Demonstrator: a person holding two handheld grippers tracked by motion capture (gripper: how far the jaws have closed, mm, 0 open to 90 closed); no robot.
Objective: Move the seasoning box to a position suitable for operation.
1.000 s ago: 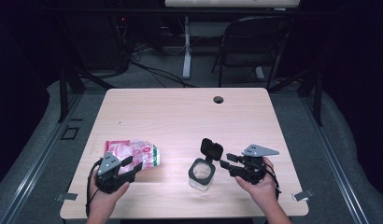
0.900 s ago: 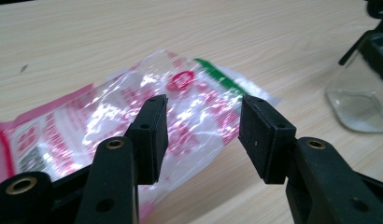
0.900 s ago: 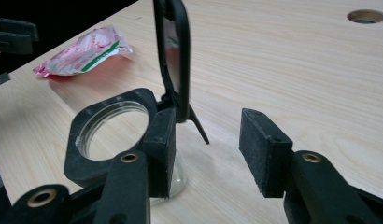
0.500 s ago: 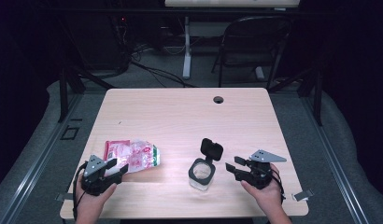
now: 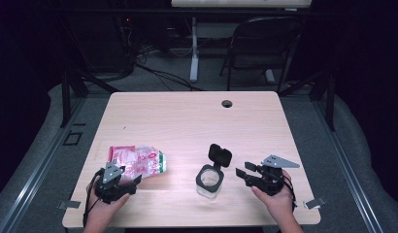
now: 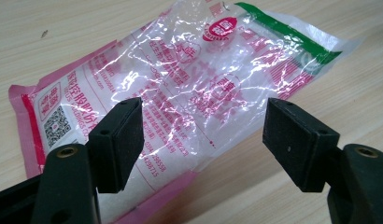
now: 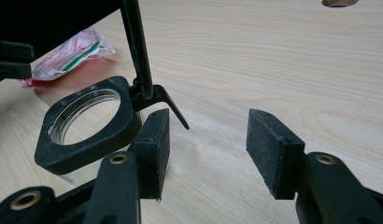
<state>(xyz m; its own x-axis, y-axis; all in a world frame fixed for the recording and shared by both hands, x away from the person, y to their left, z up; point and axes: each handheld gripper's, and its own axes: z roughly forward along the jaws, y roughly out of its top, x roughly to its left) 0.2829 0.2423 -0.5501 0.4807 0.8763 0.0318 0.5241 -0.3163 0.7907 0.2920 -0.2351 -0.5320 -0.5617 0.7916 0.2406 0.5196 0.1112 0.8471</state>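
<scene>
A crinkled clear plastic bag (image 5: pixel 138 161) with pink and green print lies flat on the left front of the wooden table (image 5: pixel 187 121). My left gripper (image 5: pixel 134 180) stands open just in front of the bag (image 6: pixel 180 88), jaws wide apart and empty (image 6: pixel 203 140). A clear jar (image 5: pixel 209 182) with a black square collar and a flipped-up black lid (image 5: pixel 219 155) stands near the front centre. My right gripper (image 5: pixel 243 173) is open to the right of the jar (image 7: pixel 84 122), its left jaw close beside the collar, nothing held (image 7: pixel 208 144).
A round cable hole (image 5: pixel 227 103) sits near the table's far edge. A folding chair (image 5: pixel 265 43) and a white desk leg (image 5: pixel 193 48) stand beyond the table. The bag (image 7: pixel 70 53) lies behind the jar in the right gripper view.
Both hands have pulled back toward the front edge. The left gripper has drawn off the bag and the right gripper has moved away from the jar, to its right.
</scene>
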